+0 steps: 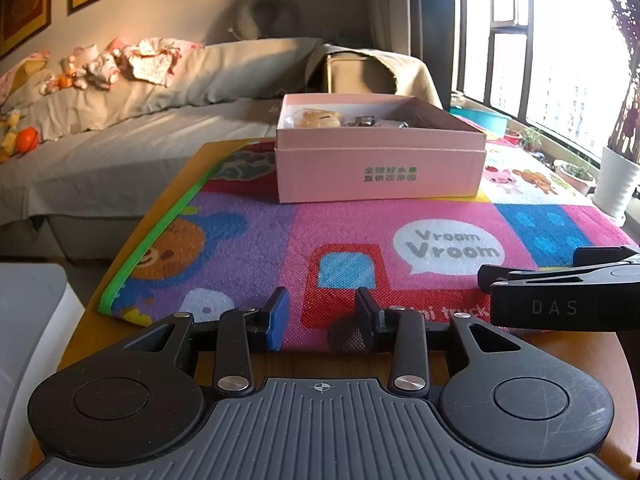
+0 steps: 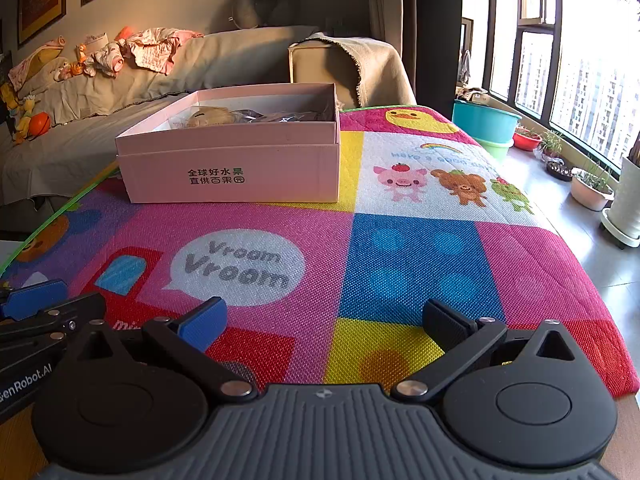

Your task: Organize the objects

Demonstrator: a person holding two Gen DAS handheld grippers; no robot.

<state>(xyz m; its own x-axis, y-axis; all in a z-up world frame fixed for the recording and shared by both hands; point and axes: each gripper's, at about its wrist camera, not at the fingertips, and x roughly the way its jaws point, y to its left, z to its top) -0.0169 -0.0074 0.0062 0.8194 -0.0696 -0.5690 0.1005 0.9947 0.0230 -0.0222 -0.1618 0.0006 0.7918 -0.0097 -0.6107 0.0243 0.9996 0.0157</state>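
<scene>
A bright, patchwork-printed woven play mat (image 2: 400, 248) covers the tabletop, its near half bare. At the far left sits the open pink cardboard box (image 2: 236, 172) holding small items, well apart from both grippers. The right gripper (image 2: 332, 320) stands spread wide; the left gripper (image 1: 322, 312) is narrowly parted, holding nothing.

You had the box (image 2: 232, 160) on the mat (image 2: 400, 264) toward the surface's (image 1: 168, 184) far edge, small items (image 2: 212, 116) inside it; both grippers sat at the near edge, the left gripper (image 1: 320, 318) left of the right gripper (image 2: 328, 324).
</scene>
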